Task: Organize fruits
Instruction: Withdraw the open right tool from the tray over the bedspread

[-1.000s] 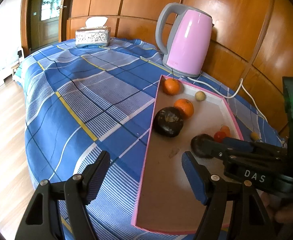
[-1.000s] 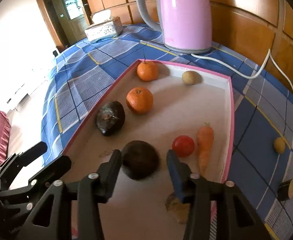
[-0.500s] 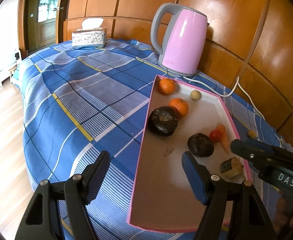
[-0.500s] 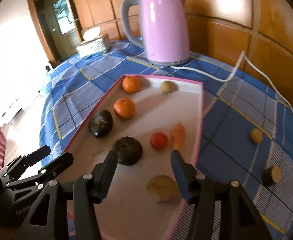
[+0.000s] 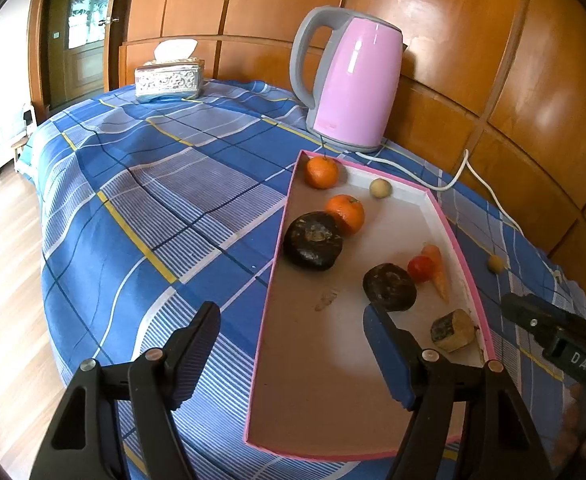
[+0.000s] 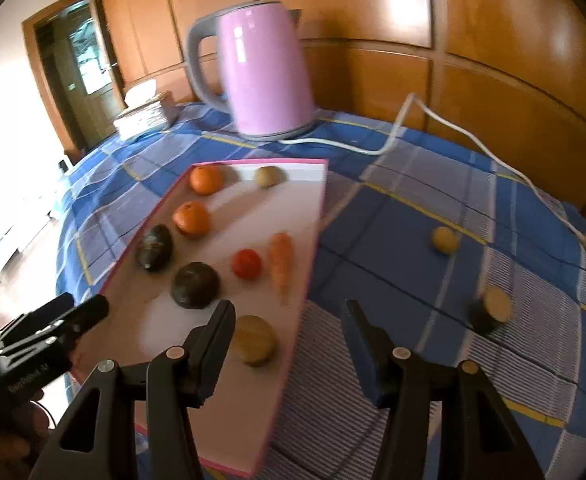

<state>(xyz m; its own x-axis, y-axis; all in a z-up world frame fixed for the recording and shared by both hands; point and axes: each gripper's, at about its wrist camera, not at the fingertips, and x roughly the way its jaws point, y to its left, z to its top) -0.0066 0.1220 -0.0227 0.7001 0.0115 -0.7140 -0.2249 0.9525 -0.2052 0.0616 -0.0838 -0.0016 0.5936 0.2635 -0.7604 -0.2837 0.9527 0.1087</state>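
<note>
- Left tool (image 5: pixel 289 344): hovering with jaws spread and nothing between them, straddling the near left rim of the tray (image 5: pixel 277 248); one finger over the cloth (image 5: pixel 153 184), the other over the tray floor.
- Right tool (image 6: pixel 289 336): hovering with jaws spread and nothing gripped, straddling the right rim of the tray; left finger over the tray floor beside the tan cut piece (image 6: pixel 255 340), right finger over the cloth.
- Lying inside the tray, far end: two oranges (image 5: pixel 321 172) (image 5: pixel 345 214), the nearer one touching the large dark fruit (image 5: pixel 313 240); a small pale fruit (image 5: pixel 380 189) near the far wall.
- Lying inside the tray, middle: a second dark fruit (image 5: pixel 389 286); a tomato (image 5: pixel 421 268) touching a carrot (image 5: pixel 437 272) along the right wall.
- Lying inside the tray, near right corner: the tan cut piece, close to the wall.
- Resting outside the tray on the cloth, right of it: a small yellow fruit (image 6: pixel 445 240) and, nearer, a dark-skinned cut piece (image 6: pixel 491 308) showing its tan face; well apart from each other.
- Standing beyond the tray's far end: a pink kettle (image 5: pixel 353 80), its white cord (image 6: pixel 393 140) trailing over the cloth to the right.
- Sitting at the far left of the table: a tissue box (image 5: pixel 169 78).
</note>
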